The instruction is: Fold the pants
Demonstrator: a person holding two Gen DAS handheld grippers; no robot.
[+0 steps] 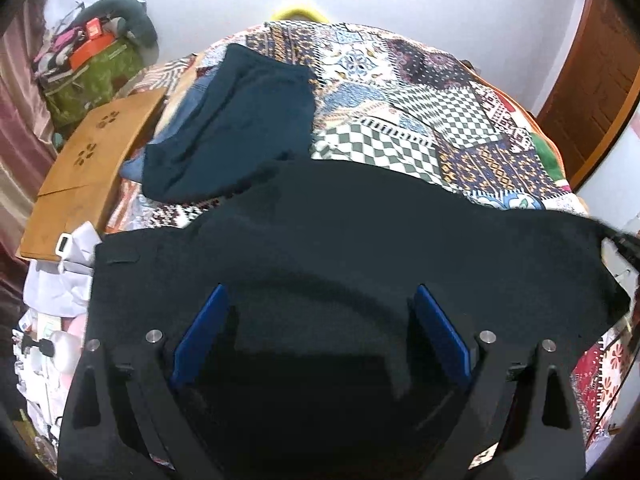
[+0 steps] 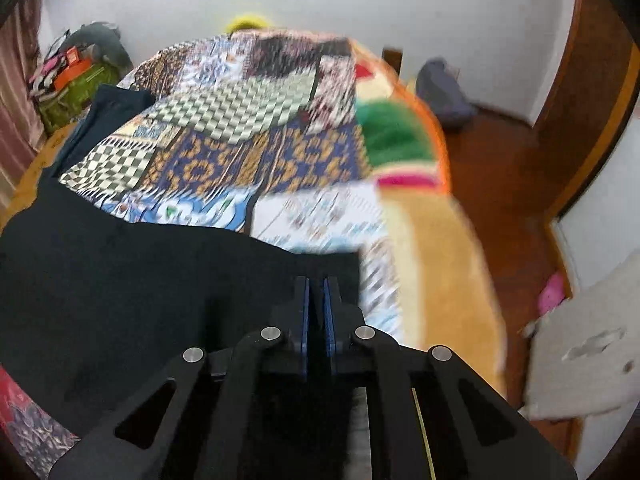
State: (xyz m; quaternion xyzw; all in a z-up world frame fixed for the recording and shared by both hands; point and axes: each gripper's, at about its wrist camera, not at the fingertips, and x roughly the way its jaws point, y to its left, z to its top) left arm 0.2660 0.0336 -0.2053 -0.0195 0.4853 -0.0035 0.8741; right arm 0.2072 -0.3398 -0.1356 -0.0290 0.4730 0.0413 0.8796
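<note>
Black pants (image 1: 340, 240) lie spread across the near edge of the patchwork bedspread (image 1: 420, 120), with a folded dark teal garment (image 1: 240, 128) farther up the bedspread, toward its left side. The left gripper (image 1: 320, 320) hangs over the pants with its blue pads (image 1: 200, 332) wide apart and clear of the cloth. The right gripper (image 2: 316, 304), at the right-hand corner of the pants, has its jaws pressed together on the fabric edge.

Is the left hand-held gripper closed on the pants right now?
No. The left hand-held gripper stands wide open, its blue pads far apart over the black pants.
</note>
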